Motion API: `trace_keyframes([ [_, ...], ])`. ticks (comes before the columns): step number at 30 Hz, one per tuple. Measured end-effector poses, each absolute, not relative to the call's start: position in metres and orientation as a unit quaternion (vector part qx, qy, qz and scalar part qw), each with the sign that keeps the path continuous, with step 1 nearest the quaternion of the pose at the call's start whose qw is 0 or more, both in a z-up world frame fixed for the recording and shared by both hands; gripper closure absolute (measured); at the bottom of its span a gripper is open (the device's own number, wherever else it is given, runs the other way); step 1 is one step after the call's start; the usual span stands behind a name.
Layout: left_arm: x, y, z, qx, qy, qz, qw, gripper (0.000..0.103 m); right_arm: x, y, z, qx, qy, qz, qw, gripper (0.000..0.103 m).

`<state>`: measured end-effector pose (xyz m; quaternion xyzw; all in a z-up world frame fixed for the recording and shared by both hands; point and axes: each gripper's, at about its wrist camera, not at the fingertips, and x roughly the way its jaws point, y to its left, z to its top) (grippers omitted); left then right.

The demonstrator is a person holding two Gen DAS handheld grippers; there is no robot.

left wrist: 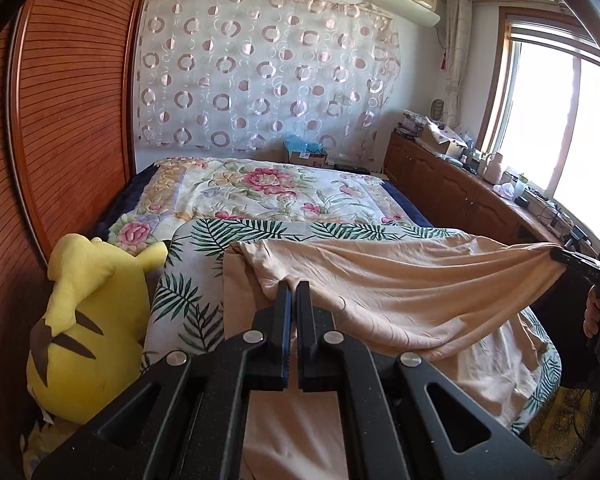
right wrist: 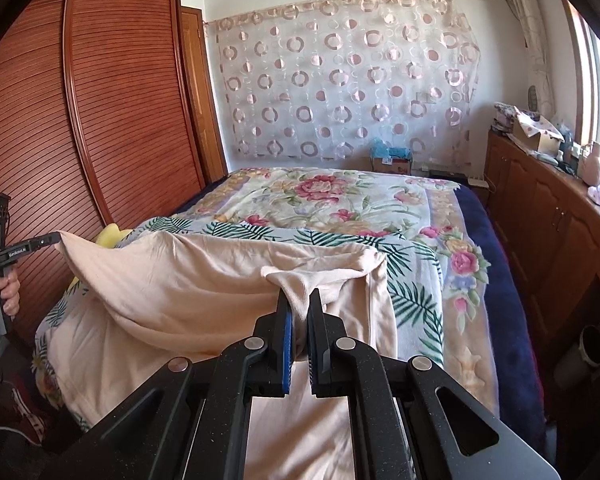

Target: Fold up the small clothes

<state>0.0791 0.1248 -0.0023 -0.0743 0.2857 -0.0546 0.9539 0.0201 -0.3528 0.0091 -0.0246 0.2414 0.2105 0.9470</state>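
A peach-coloured garment (left wrist: 400, 292) lies on the palm-leaf sheet (left wrist: 180, 292) at the near end of the bed, with one edge lifted. My left gripper (left wrist: 294, 286) is shut on one corner of that edge. My right gripper (right wrist: 300, 300) is shut on the other corner, a ribbed band of the garment (right wrist: 204, 280). The lifted edge hangs stretched between them above the bed. The right gripper also shows at the right of the left wrist view (left wrist: 560, 258), and the left gripper at the left of the right wrist view (right wrist: 54, 239).
A yellow plush toy (left wrist: 88, 312) sits at the bed's left side against the wooden wardrobe (left wrist: 60, 128). A floral blanket (left wrist: 260, 188) covers the far bed. A wooden cabinet (left wrist: 452, 184) with clutter runs under the window on the right.
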Motion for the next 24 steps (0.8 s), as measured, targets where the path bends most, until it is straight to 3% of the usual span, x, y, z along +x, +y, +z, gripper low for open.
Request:
trace_keyframes([
  [11,0.017,0.138,0.013,-0.065,0.282,-0.043,0.956,0.1,-0.034,-0.367,0.029,-0.041,0.237,0.215,0.947,0.097],
  [19,0.017,0.135,-0.076,-0.073,0.377,-0.024,0.923,0.1,-0.007,-0.368,-0.041,-0.054,0.311,0.174,0.933,0.097],
  [24,0.011,0.132,-0.101,-0.087,0.403,-0.029,0.91,0.1,0.018,-0.371,-0.074,-0.042,0.348,0.163,0.922,0.097],
])
